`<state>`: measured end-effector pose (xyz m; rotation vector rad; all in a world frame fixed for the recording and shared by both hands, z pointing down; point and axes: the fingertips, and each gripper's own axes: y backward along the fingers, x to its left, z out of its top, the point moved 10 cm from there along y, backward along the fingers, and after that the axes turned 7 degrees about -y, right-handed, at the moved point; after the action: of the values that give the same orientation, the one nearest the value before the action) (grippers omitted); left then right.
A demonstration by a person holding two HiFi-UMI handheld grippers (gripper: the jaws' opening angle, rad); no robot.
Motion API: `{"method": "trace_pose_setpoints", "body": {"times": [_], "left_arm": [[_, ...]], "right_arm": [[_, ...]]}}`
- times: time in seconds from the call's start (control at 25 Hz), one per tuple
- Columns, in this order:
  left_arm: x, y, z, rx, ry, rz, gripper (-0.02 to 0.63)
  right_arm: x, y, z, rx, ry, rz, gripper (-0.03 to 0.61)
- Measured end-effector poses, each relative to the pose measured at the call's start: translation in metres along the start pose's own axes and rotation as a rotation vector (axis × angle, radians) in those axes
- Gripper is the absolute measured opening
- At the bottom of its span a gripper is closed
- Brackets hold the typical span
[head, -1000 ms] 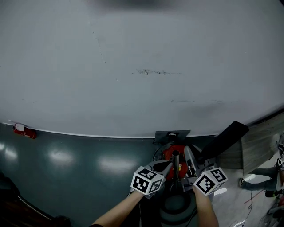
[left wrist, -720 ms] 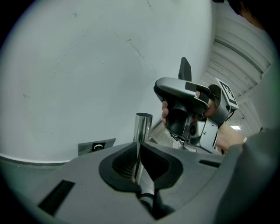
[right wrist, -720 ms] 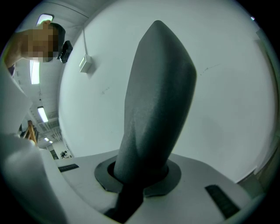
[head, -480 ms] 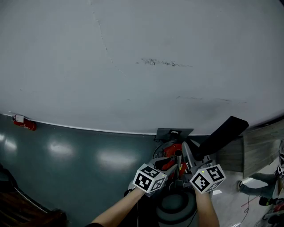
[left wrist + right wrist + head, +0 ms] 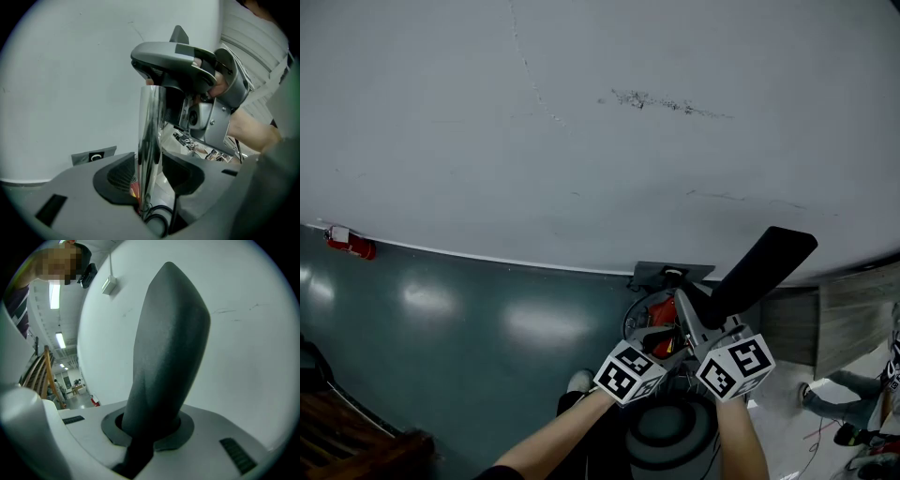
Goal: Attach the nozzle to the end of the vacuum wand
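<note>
Nozzle [image 5: 164, 357], dark and tapered, is clamped at its base in the right claw [image 5: 149, 430]. The left claw [image 5: 151, 174] has just been opening. Its pads now stand apart on either side of the chrome wand [image 5: 150, 131], which runs upright between them, unheld. I judge the wand needs regripping or steadying before the nozzle can be pushed home. Whether the two already meet is hidden behind the right claw. Earlier the left claw was closed at the wand. Since then the two marker cubes have drawn closer together over the red vacuum body [image 5: 662, 313].
</note>
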<state>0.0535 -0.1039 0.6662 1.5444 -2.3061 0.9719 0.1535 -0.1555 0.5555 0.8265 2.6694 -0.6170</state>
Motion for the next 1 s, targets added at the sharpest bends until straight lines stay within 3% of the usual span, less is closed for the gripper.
{"method": "trace_pose_setpoints", "body": {"times": [0.32, 0.68, 0.76, 0.92, 1.0], "left_arm": [[-0.001, -0.004, 0.0, -0.025, -0.048, 0.007, 0.147], [-0.004, -0.003, 0.0, -0.032, -0.118, 0.015, 0.143], [-0.003, -0.003, 0.0, -0.026, -0.126, 0.018, 0.143], [-0.002, -0.003, 0.0, -0.02, -0.136, 0.022, 0.143], [-0.003, -0.003, 0.001, -0.014, -0.138, 0.015, 0.143]], "right_arm": [[0.001, -0.016, -0.001, 0.054, 0.065, 0.063, 0.055], [0.016, -0.028, -0.007, 0.118, 0.207, 0.143, 0.055], [0.014, -0.029, -0.008, 0.124, 0.182, 0.144, 0.054], [0.004, -0.031, -0.007, 0.126, 0.034, 0.152, 0.054], [0.007, -0.031, -0.006, 0.126, 0.061, 0.146, 0.054]]}}
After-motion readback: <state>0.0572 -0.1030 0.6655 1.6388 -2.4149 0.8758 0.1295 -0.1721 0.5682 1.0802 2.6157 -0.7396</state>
